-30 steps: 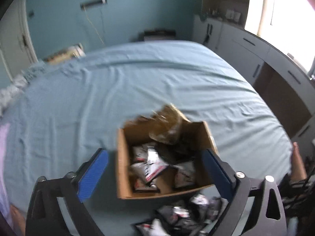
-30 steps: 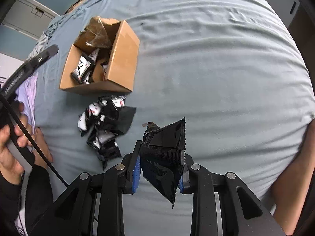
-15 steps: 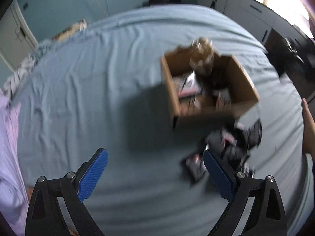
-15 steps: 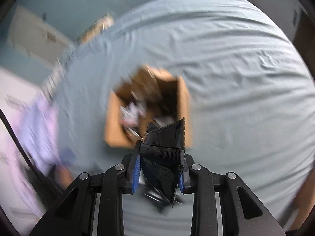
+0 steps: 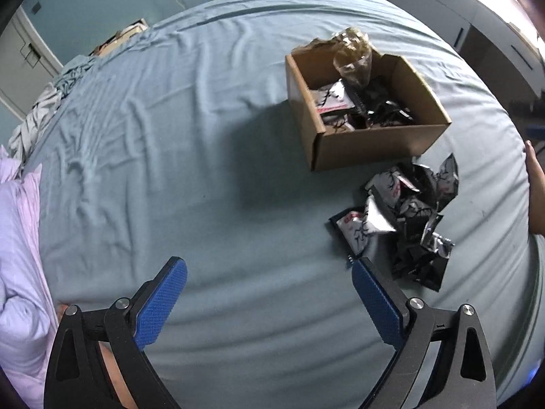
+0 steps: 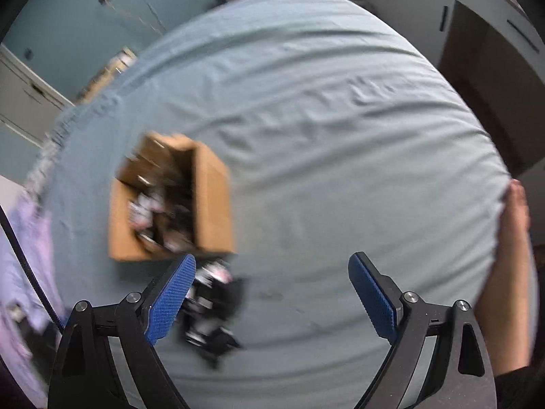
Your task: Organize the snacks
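A brown cardboard box (image 5: 378, 143) with several black-and-white snack packets and a crumpled clear bag (image 5: 352, 58) in it sits on the blue bed sheet (image 5: 190, 156). A pile of loose snack packets (image 5: 405, 218) lies just in front of the box. My left gripper (image 5: 269, 272) stands open over bare sheet, left of the pile, with nothing between its fingers. In the blurred right wrist view the box (image 6: 211, 204) is at the left and the pile (image 6: 214, 306) lies behind the left finger. My right gripper (image 6: 272, 266) is opening, jaws wide, nothing between them.
A lilac pillow (image 5: 17, 255) lies at the bed's left edge, with crumpled cloth (image 5: 44, 116) behind it. White cabinets (image 5: 477, 24) line the right wall. A person's bare arm (image 6: 507, 272) rests at the bed's right edge. Open sheet stretches left of and behind the box.
My right gripper has let go of the black packet it held and spread wide. My left gripper has swung left and down, so the box now sits at its upper right.
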Tool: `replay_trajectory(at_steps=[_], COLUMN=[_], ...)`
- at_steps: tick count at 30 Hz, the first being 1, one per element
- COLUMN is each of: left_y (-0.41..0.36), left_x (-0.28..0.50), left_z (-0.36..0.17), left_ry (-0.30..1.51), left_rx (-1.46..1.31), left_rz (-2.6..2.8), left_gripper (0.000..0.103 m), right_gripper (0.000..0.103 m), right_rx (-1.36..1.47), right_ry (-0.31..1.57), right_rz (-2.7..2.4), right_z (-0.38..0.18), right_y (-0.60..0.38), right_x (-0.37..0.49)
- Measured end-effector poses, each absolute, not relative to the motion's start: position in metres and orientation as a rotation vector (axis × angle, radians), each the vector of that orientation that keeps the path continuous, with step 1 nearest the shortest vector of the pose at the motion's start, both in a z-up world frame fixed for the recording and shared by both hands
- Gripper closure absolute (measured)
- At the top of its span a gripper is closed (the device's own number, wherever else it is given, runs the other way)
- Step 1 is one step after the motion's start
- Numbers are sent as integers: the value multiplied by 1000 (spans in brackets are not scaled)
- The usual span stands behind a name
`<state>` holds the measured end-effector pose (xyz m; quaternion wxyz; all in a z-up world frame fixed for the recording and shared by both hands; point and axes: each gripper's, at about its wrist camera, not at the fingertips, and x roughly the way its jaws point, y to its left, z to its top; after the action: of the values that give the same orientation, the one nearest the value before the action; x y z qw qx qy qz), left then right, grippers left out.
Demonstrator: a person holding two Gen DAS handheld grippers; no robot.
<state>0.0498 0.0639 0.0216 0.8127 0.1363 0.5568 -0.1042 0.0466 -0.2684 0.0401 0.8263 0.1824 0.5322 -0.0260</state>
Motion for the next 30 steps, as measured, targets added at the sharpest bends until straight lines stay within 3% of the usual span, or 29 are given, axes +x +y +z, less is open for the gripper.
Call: replay_trajectory(at_steps=[16,30], left_y=[25,15], left_x=[53,55], left_z=[5,-8], left_ry=[1206,1226], left_rx=[393,422], left_rz=[-256,-264], left_gripper=[4,4], right_gripper=[12,12], right_rx=[126,121], right_ry=[1299,1329], right_rz=[60,88], right_z=[16,-2], right_y=[-222,-212], right_x=[61,71])
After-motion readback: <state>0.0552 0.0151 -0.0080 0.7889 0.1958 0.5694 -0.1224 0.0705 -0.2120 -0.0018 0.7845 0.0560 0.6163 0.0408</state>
